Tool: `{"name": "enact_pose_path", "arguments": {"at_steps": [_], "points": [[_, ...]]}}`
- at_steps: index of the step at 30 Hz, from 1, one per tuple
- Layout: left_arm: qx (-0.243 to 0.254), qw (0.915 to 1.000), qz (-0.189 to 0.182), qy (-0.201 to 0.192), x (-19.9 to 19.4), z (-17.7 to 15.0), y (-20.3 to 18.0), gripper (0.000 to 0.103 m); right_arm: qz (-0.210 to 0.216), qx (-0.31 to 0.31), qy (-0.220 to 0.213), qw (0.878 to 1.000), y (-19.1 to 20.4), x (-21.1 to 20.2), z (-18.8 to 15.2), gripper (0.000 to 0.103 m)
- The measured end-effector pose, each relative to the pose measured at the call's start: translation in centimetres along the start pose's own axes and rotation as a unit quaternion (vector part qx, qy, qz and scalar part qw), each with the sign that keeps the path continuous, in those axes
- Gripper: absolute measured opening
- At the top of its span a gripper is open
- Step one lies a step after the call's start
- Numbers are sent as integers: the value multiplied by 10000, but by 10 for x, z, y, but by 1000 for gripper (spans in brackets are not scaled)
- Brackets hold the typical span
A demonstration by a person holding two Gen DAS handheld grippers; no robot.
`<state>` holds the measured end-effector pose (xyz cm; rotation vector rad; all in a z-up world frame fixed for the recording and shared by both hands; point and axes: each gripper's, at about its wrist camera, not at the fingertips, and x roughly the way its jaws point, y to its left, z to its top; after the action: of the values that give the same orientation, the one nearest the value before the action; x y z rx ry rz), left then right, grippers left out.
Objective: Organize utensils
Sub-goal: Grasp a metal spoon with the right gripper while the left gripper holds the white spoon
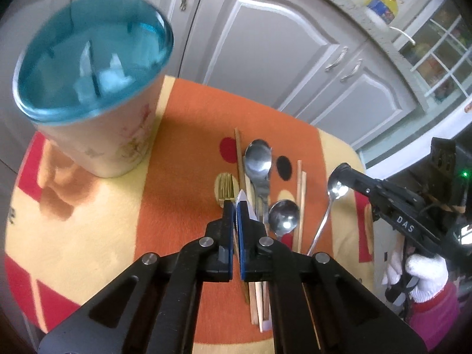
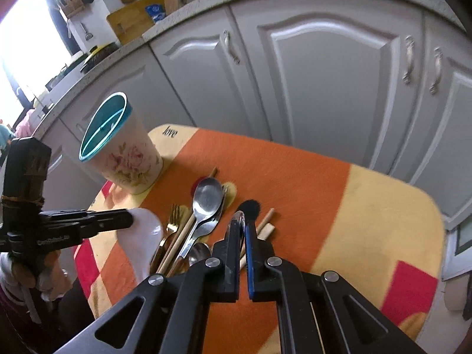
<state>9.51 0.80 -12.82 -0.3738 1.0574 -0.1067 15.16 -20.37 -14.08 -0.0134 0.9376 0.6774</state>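
Two claws are clamped at once, each on a different utensil, and that is where we see the risk. Our left claw (image 1: 236,203) is shut on a white ceramic soup spoon (image 2: 141,236); in the left wrist view only a white sliver shows between the pads, while the right wrist view shows the broad bowl hanging from the claw over the near left part of the tabletop (image 2: 368,206). Our right claw (image 2: 243,221) is closed edge-on across the bowl of a thin metal spoon (image 1: 337,190), whose long handle slopes down toward the cloth. We judge that pinch on a smooth, curved steel bowl to be poor: the spoon could swivel or slide out, and the trailing handle could rake the pile. The rest of the utensils lie loose between the claws: a gold fork (image 1: 225,187), a large steel spoon (image 1: 258,159), a smaller spoon (image 1: 283,216) and wooden chopsticks (image 1: 301,194), overlapping one another, so a snag would scatter them or push some off the tabletop edge. The floral cup with the teal rim (image 2: 118,147) stands at the far left corner, close to the edge; it looks tall and narrow at the base, so we think a sideways knock from the ceramic spoon or a claw could tip it. Both loads heading for that one mouth together could also collide.
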Motion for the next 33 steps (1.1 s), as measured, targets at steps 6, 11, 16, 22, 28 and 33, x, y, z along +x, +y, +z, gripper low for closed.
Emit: {"name": "enact_pose_path", "arguments": {"at_steps": [6, 11, 16, 22, 28, 33], "points": [[165, 9991, -98, -372, -43, 10, -3, 1, -212, -190, -345, 9990, 12, -35, 14, 2], [298, 9969, -76, -727, -76, 20, 0, 1, -277, -327, -569, 9975, 21, -55, 34, 1], [214, 9969, -153, -744, -83, 15, 6, 1, -247, -54, -223, 9994, 13, -33, 27, 2], [143, 9977, -159, -647, -79, 9, 9, 1, -375, 337, 265, 9984, -16, 10, 1, 33], [102, 9984, -138, -537, -73, 10, 10, 1, -226, 414, 404, 9981, -38, 38, -12, 33], [114, 9989, -130, -442, -66, 12, 7, 1, 99, 383, 259, 9989, -42, 49, -12, 27]]}}
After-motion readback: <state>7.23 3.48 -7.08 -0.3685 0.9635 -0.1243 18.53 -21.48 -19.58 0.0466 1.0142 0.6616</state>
